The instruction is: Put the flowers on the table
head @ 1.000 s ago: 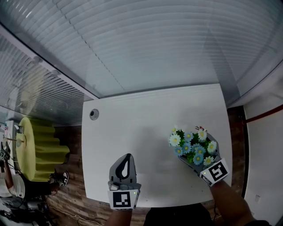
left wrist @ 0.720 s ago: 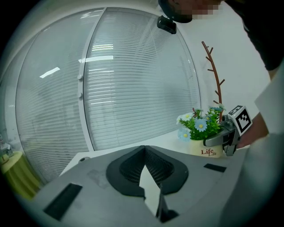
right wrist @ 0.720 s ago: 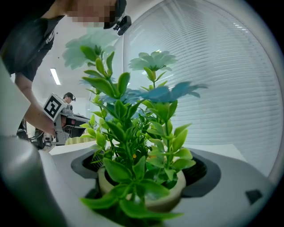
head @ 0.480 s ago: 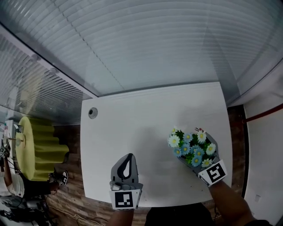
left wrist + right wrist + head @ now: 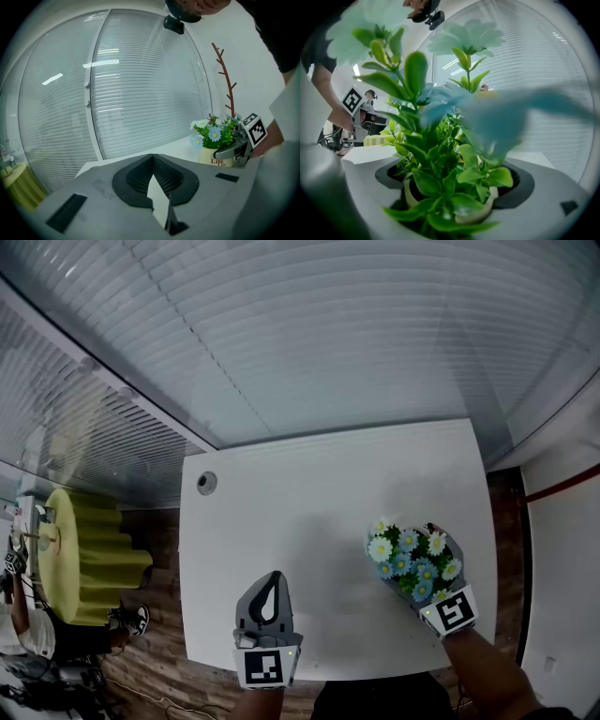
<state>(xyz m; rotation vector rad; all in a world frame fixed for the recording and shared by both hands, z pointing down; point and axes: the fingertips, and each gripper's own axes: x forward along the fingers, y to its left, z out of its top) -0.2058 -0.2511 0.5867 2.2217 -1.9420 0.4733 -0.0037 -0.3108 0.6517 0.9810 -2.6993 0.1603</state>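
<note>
Cream pot of blue-and-white daisies, one item, gripped by the right claw at the near right of the white tabletop. In the last second it has edged slightly toward the front edge. The left gripper view shows it at or just above the surface, so probably only the release remains. Also counted: two claws, the left claw closed on nothing, and one cable grommet.

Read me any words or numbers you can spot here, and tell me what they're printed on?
"Life": on the pot, seen in the left gripper view.
A smaller line under it: too small to read.
Square markers on the cubes: black-and-white patterns, no letters or numbers.
Nothing else readable.
</note>
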